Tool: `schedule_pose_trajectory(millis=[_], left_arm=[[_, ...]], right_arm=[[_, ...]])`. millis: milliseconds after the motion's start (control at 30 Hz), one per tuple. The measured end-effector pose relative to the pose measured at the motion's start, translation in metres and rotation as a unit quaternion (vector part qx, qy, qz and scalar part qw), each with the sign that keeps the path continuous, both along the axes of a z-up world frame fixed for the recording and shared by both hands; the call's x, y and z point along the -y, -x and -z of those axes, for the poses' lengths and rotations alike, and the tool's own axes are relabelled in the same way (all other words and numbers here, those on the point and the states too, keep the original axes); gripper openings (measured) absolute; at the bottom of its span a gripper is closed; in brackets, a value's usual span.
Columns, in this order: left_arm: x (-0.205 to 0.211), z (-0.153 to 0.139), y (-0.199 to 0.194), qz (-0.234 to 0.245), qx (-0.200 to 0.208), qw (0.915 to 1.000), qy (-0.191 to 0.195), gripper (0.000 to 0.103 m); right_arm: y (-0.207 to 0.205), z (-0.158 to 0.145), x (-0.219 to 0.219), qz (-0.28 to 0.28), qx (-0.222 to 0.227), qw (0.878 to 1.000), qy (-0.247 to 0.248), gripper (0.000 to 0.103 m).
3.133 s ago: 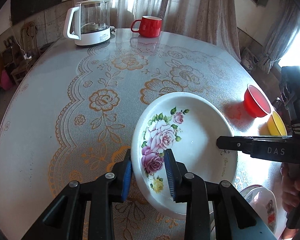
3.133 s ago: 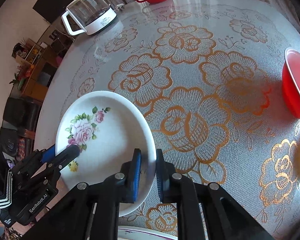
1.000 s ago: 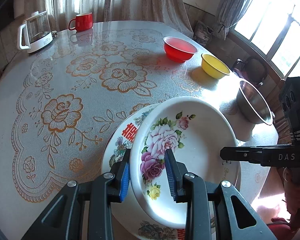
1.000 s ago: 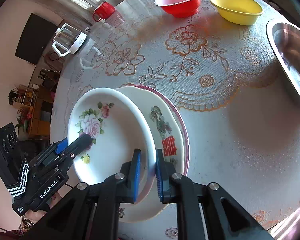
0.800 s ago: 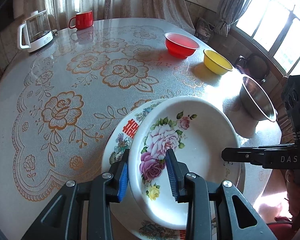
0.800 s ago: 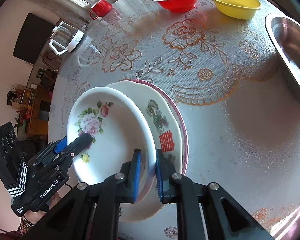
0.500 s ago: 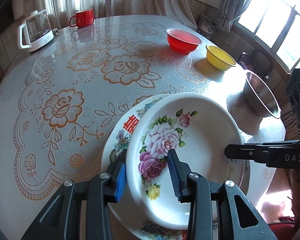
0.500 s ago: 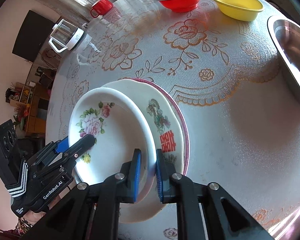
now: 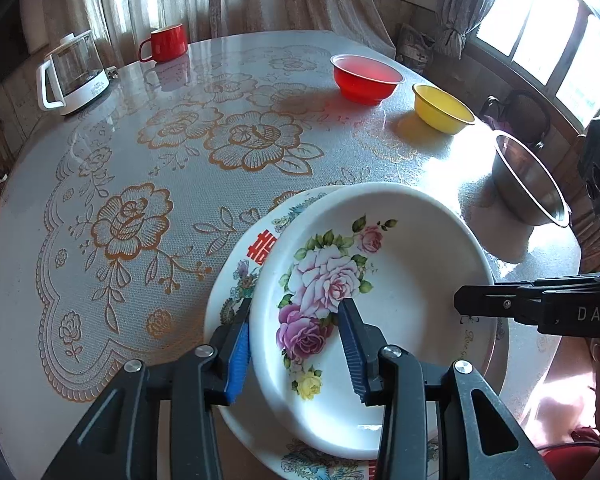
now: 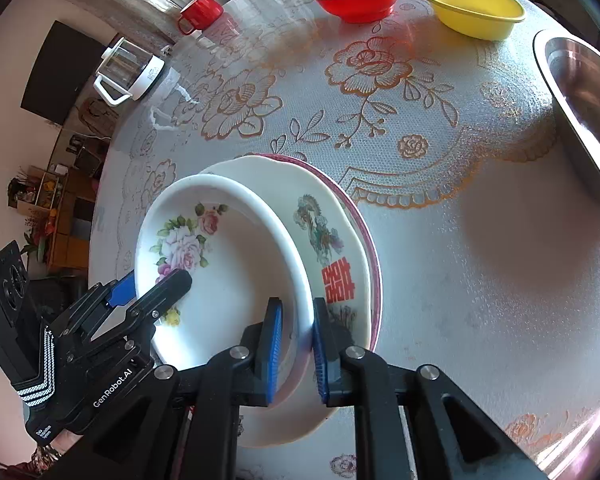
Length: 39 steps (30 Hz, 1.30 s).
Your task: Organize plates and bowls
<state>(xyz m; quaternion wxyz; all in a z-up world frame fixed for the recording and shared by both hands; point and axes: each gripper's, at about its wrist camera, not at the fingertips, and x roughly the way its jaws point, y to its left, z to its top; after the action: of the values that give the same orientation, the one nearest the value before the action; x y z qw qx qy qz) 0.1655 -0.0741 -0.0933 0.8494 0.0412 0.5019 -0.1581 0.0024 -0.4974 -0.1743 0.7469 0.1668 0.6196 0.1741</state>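
Two grippers share one rose-painted plate (image 9: pixel 380 280), which we are setting onto the plate stack (image 10: pixel 332 240) at the near table edge. Our left gripper (image 9: pixel 296 354) has its fingers spread clear of the rim on both sides; our right gripper (image 10: pixel 294 354) pinches the opposite rim. The next move calls for opening the right and backing both away level. Farther off stand the steel bowl (image 9: pixel 528 184), yellow bowl (image 9: pixel 442 109) and red bowl (image 9: pixel 366 79). Only the right view shows a pink-rimmed plate (image 10: pixel 374 272), apparently lowest
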Motion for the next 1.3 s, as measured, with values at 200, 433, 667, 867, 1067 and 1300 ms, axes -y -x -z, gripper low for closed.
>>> schedule_pose_trajectory(millis=[200, 433, 667, 867, 1067, 1300], left_arm=[[0.002, 0.001, 0.001, 0.005, 0.003, 0.9999, -0.01, 0.043], [0.003, 0.001, 0.002, 0.01, 0.002, 0.9998, -0.014, 0.043], [0.003, 0.0, 0.003, 0.008, 0.011, 0.9996, -0.026, 0.048], [-0.004, -0.008, 0.006, -0.002, 0.024, 0.9996, -0.013, 0.055], [-0.006, -0.014, 0.008, -0.006, 0.04, 0.9992, -0.006, 0.064], [-0.01, -0.016, 0.004, -0.017, 0.038, 0.9991, 0.005, 0.079]], right_arm=[[0.002, -0.005, -0.006, -0.01, 0.014, 0.999, 0.03, 0.015], [0.004, -0.012, -0.01, -0.017, 0.027, 0.998, 0.058, 0.02], [0.007, -0.019, -0.009, -0.016, 0.043, 0.996, 0.075, 0.024], [0.01, -0.029, -0.01, -0.015, 0.062, 0.995, 0.074, 0.024], [0.011, -0.023, -0.005, 0.002, 0.049, 0.997, 0.059, 0.024], [0.017, -0.028, 0.002, 0.016, 0.059, 0.997, 0.052, 0.024]])
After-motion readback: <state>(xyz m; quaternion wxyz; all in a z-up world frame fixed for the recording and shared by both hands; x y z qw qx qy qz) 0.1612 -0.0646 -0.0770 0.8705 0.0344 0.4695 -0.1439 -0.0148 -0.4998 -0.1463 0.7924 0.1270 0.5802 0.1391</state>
